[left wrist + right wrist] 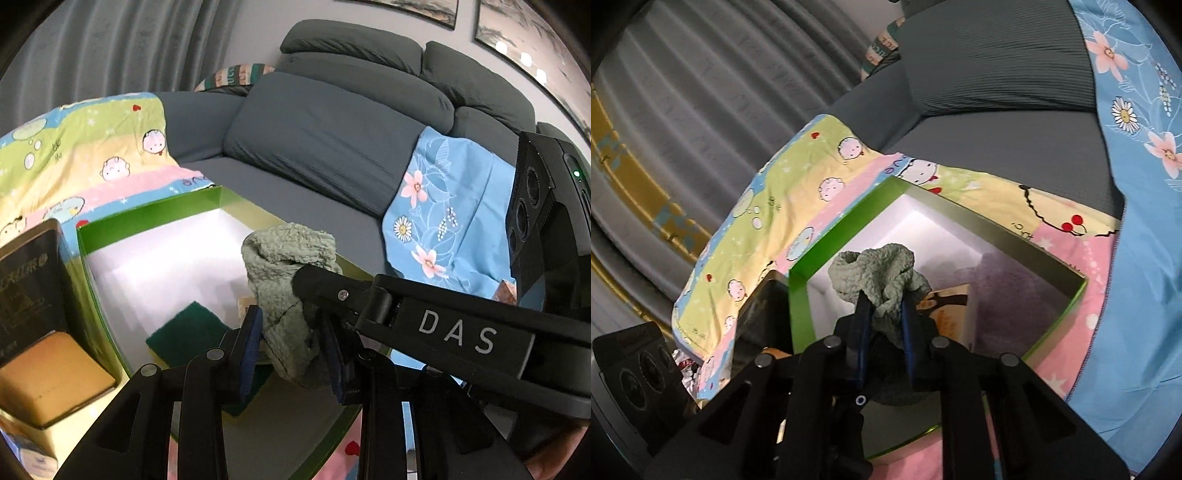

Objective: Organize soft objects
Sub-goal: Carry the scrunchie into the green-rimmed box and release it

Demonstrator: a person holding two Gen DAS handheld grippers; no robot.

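A fuzzy pale green cloth [284, 266] hangs above the open green-rimmed box [147, 218] with a white inside. My left gripper [291, 343] is shut on the cloth's lower part. My right gripper [884, 314] is shut on the same cloth [875, 273] from the other side; its black finger reaches in from the right in the left wrist view. A dark green pad [184, 332] lies on the box floor. A purple soft item [1008, 295] and a small printed carton [949, 310] also lie in the box [846, 229].
The box sits on a cartoon-print blanket [92, 155] on a grey sofa [325, 133]. A blue floral cloth [450, 206] drapes the sofa on the right. A dark tin [33, 295] with a gold inside stands left of the box. Grey curtains [701, 92] hang behind.
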